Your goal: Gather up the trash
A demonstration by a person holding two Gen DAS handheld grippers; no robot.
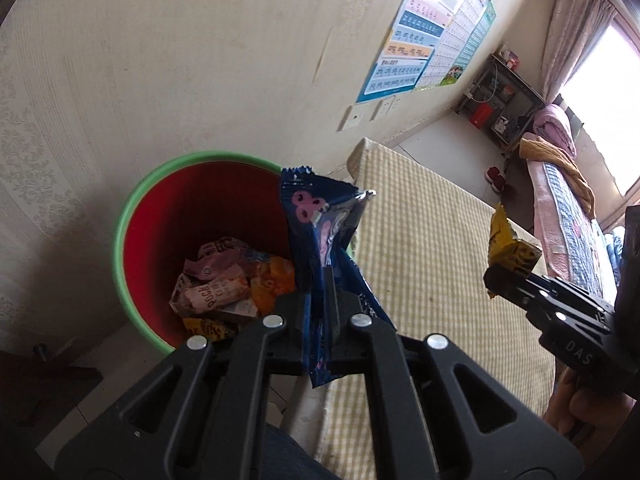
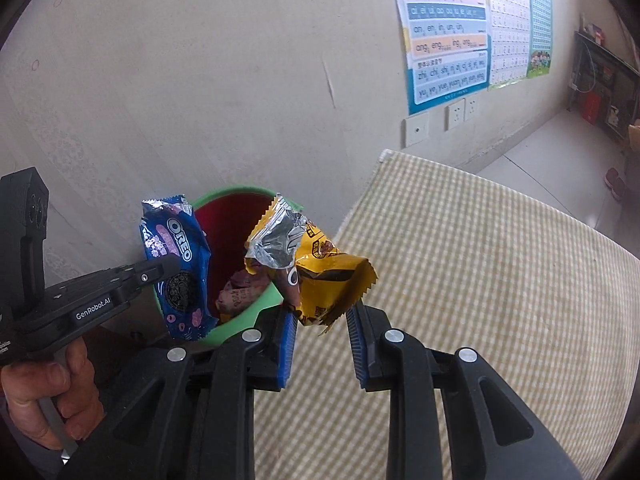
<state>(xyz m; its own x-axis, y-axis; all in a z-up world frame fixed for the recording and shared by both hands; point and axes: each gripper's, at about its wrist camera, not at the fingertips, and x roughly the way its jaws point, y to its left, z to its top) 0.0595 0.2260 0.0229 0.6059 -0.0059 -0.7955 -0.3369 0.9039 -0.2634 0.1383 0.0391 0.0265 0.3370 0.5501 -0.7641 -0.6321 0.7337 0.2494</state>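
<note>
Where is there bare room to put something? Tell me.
The checked cloth is bare from the bin to its far edge. The bin's bottom is crowded with wrappers; above them it is open.

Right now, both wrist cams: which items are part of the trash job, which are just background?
Job:
- blue Oreo wrapper, clamped in left gripper
- yellow snack wrapper, between the fingers of right gripper
- red bin with green rim, wrappers already inside

Background:
- checked table cover
- wall charts
- wall sockets
- bed with blankets

Both wrist views overlook (closely) bin [image 1: 132,216].
</note>
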